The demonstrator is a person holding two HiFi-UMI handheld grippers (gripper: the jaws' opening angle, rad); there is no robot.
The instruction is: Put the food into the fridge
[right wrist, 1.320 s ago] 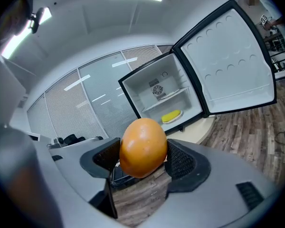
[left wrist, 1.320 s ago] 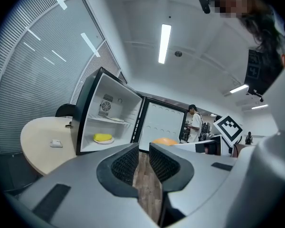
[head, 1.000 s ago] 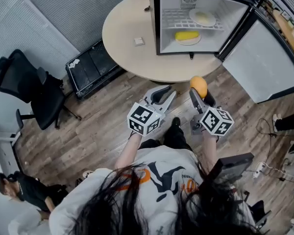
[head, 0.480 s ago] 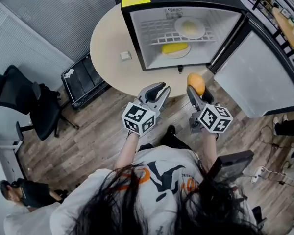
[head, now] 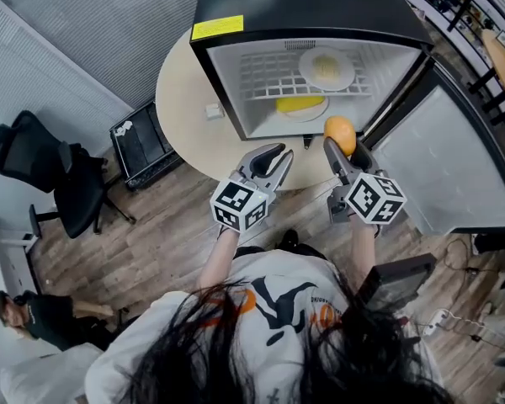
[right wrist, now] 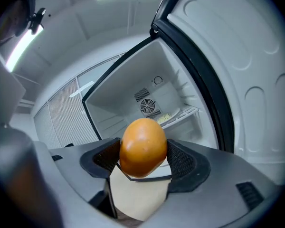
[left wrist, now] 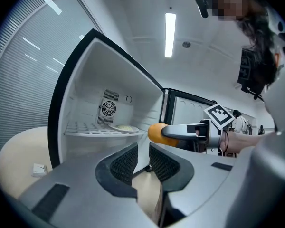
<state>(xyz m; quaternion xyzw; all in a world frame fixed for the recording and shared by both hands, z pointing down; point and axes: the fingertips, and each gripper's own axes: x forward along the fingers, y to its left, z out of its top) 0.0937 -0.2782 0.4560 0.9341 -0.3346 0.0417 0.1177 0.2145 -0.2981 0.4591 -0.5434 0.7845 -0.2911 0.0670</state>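
A black mini fridge (head: 311, 7) stands open on the round table (head: 181, 99). On its wire shelf is a plate of pale food (head: 326, 67), and below that a plate of yellow food (head: 300, 104). My right gripper (head: 343, 146) is shut on an orange fruit (head: 340, 131), held just in front of the fridge's lower right corner. In the right gripper view the orange fruit (right wrist: 142, 146) fills the space between the pads, with the fridge interior (right wrist: 152, 103) behind it. My left gripper (head: 271, 158) hovers beside it at the table edge, its pads (left wrist: 126, 161) a narrow gap apart, holding nothing.
The fridge door (head: 442, 167) swings out to the right, close to my right gripper. A small white object (head: 213, 111) lies on the table left of the fridge. A black case (head: 143, 146) and an office chair (head: 42, 167) stand on the wood floor at left.
Both grippers have moved closer to the fridge. The orange fruit has gone from the table's edge to the fridge's front opening. The grip on the fruit is unchanged.
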